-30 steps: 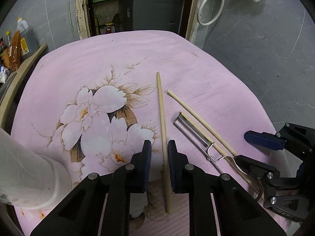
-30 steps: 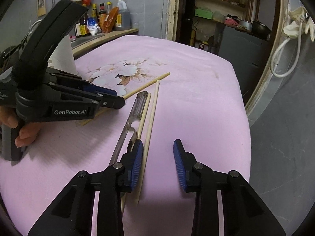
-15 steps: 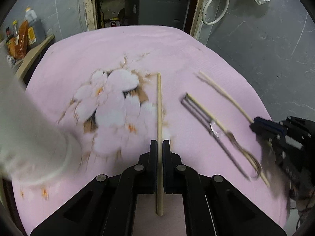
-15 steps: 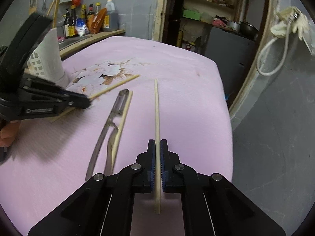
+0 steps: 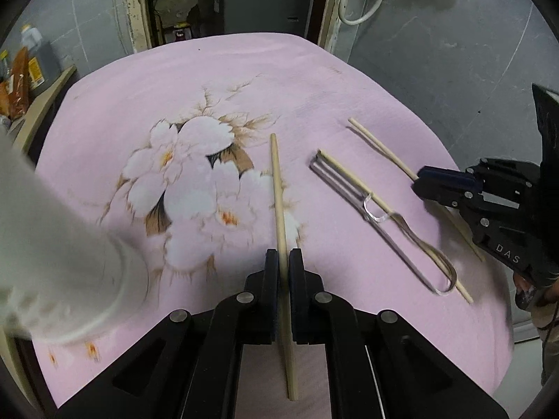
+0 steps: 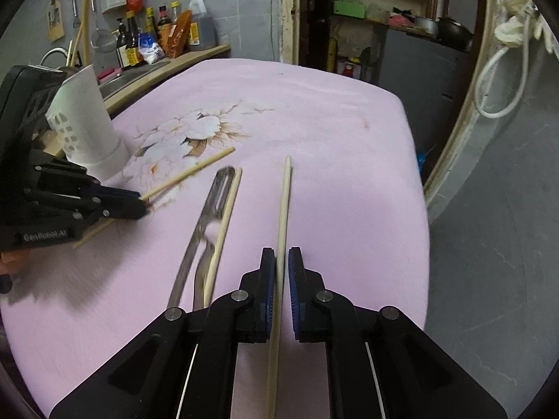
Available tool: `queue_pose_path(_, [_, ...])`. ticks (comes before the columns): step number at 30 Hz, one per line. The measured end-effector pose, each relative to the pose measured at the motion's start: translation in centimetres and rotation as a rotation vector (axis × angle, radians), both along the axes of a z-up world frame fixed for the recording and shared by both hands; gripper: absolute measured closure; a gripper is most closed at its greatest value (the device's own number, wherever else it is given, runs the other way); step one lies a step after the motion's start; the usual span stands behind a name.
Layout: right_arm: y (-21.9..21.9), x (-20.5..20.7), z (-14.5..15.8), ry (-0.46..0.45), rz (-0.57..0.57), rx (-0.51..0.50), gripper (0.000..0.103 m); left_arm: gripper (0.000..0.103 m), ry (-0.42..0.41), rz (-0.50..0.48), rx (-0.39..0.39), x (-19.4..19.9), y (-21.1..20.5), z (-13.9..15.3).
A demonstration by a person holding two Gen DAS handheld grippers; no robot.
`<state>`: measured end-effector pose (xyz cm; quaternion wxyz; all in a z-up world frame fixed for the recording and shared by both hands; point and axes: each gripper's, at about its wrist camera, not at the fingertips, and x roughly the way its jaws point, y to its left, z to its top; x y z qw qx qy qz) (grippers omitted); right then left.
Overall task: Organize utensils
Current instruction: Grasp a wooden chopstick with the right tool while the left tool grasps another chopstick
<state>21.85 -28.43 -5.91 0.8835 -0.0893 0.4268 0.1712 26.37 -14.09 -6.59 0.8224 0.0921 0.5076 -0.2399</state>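
Left gripper (image 5: 283, 262) fingers clamped on a pale wooden chopstick (image 5: 277, 188). Right gripper (image 6: 281, 265) fingers easing apart around another pale wooden chopstick (image 6: 284, 199). White perforated holder (image 6: 85, 122), far left on the pink bench (image 6: 349, 174): nothing visibly inside. Metal peeler (image 6: 209, 206) and third chopstick (image 6: 227, 206) remain.

Both wrist views look steeply down, close, sharing the pink tablecloth (image 5: 349, 80); edges perhaps blurred.
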Motion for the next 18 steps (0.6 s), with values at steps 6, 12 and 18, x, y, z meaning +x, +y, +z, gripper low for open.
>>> queue_pose_path(6, [0.7, 2.6, 0.1, 0.051, 0.043, -0.003, 0.090, 0.099, 0.038, 0.014, 0.001, 2.1, -0.3, 0.1])
queue_pose_path(12, [2.1, 4.2, -0.5, 0.078, 0.071, -0.057, 0.080, 0.099, 0.051, 0.034, -0.001, 3.6, -0.2, 0.2])
queue_pose_path(18, [2.6, 4.5, -0.7, 0.081, 0.077, -0.086, 0.089, 0.100, 0.047, 0.045, -0.008, 3.4, -0.1, 0.2])
